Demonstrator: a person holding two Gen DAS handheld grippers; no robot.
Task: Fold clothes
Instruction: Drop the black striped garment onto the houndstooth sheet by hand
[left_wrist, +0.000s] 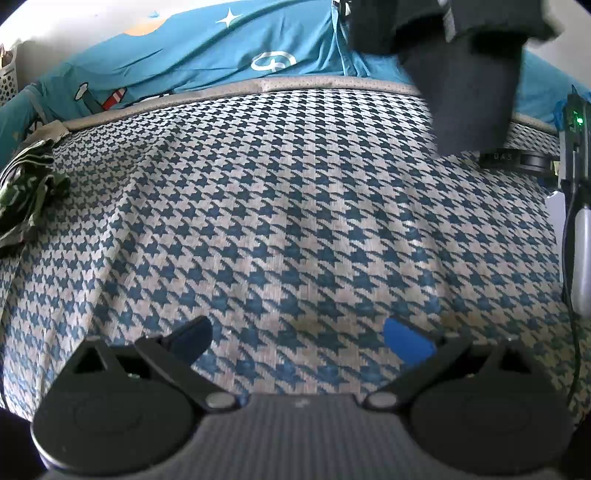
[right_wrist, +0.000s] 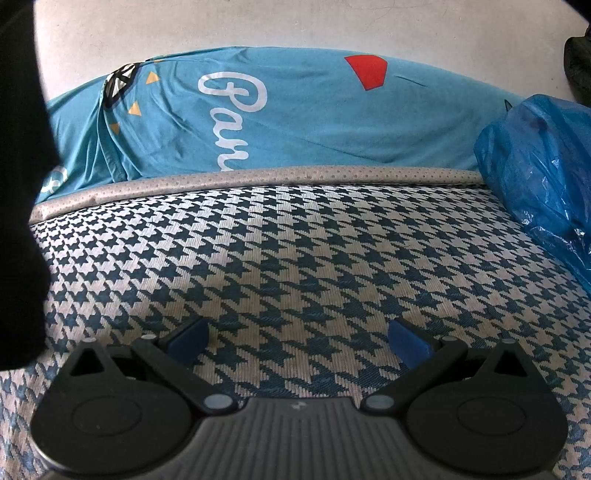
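Note:
A dark grey garment (left_wrist: 469, 81) hangs in the air at the top right of the left wrist view; what holds it is out of frame. In the right wrist view a black cloth (right_wrist: 22, 184) fills the left edge. A crumpled green patterned garment (left_wrist: 26, 184) lies at the far left on the houndstooth cover (left_wrist: 295, 221). My left gripper (left_wrist: 299, 339) is open just over the cover, with nothing between its blue pads. My right gripper (right_wrist: 299, 338) is open too, low over the same houndstooth cover (right_wrist: 295, 258), holding nothing.
Blue printed bedding (left_wrist: 221, 48) is bunched along the far side behind a grey dotted border (right_wrist: 295, 177). A blue plastic bag (right_wrist: 543, 177) sits at the right. A black device with a green light (left_wrist: 574, 122) and a cable stands at the right edge.

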